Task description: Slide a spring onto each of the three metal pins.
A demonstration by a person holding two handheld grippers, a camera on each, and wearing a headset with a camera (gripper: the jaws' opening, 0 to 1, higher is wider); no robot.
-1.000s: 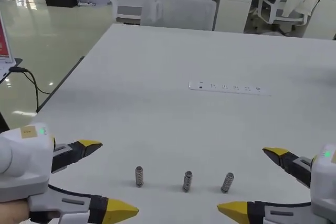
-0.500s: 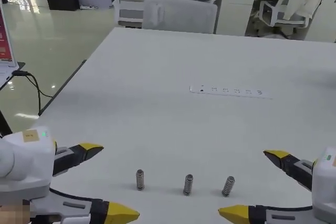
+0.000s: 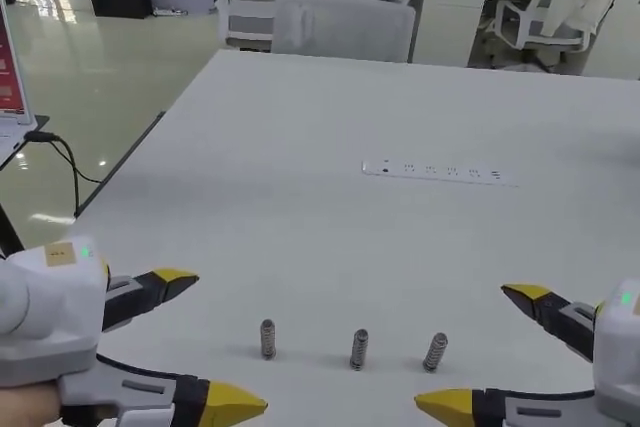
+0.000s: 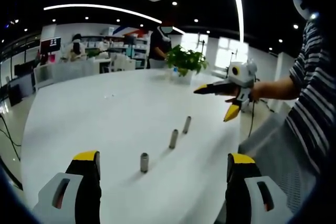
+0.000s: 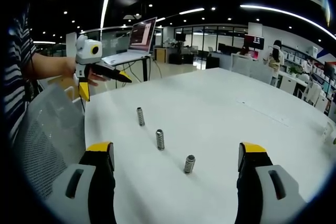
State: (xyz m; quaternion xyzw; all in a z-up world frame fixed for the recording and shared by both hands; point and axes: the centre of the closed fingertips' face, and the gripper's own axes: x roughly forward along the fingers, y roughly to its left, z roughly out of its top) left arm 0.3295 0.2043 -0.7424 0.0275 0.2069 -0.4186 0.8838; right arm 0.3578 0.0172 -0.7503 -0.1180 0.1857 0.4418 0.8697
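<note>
Three small coiled springs stand upright in a row near the table's front edge: left spring (image 3: 267, 339), middle spring (image 3: 359, 349), right spring (image 3: 435, 351). They are too small to tell whether a pin sits inside each. My left gripper (image 3: 218, 342) is open, left of the row, with nothing between its yellow-tipped jaws. My right gripper (image 3: 472, 349) is open on the right side, also holding nothing. The left gripper view has the row (image 4: 174, 138) ahead of my left gripper (image 4: 163, 158), with the right gripper (image 4: 214, 103) beyond. The right gripper view has the row (image 5: 160, 139) ahead of my right gripper (image 5: 176, 148).
The white table (image 3: 330, 127) has a flush power strip (image 3: 437, 171) at its middle. A grey chair (image 3: 345, 25) stands at the far edge. A cable (image 3: 60, 162) hangs off to the left. A laptop (image 5: 137, 40) and a potted plant (image 4: 185, 61) sit farther off.
</note>
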